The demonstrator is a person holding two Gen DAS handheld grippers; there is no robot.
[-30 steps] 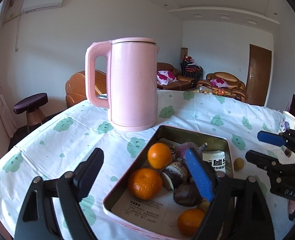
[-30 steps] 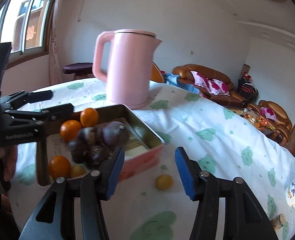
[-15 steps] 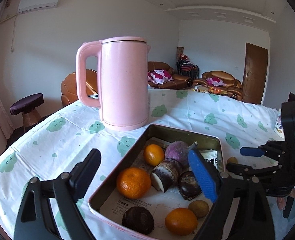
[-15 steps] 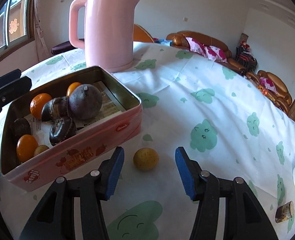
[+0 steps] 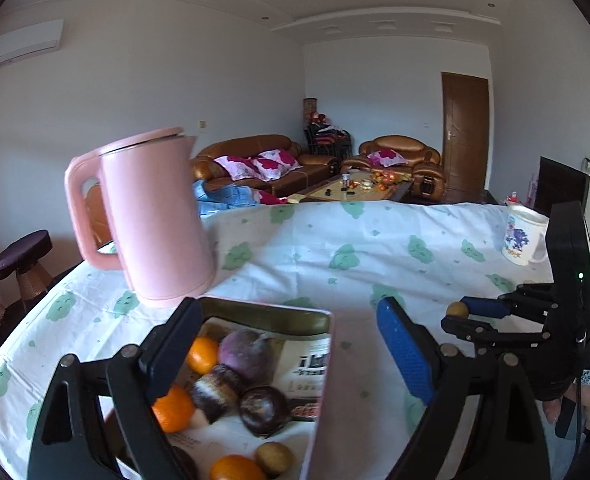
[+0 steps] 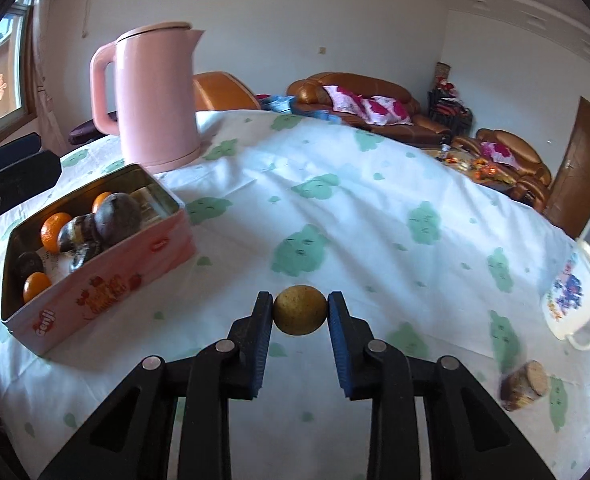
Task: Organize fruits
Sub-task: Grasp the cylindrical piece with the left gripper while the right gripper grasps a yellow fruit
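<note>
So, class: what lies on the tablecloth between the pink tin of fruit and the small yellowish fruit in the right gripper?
Nothing: in the right wrist view only bare tablecloth separates the pink tin from the yellowish fruit.

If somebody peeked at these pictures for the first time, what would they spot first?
Probably the tall pink kettle standing at the back of the green-spotted tablecloth. Next, the small yellow-brown fruit pinched in the right gripper, whose jaws have just closed on it. To its left sits the pink tin, holding oranges and dark fruits.
</note>
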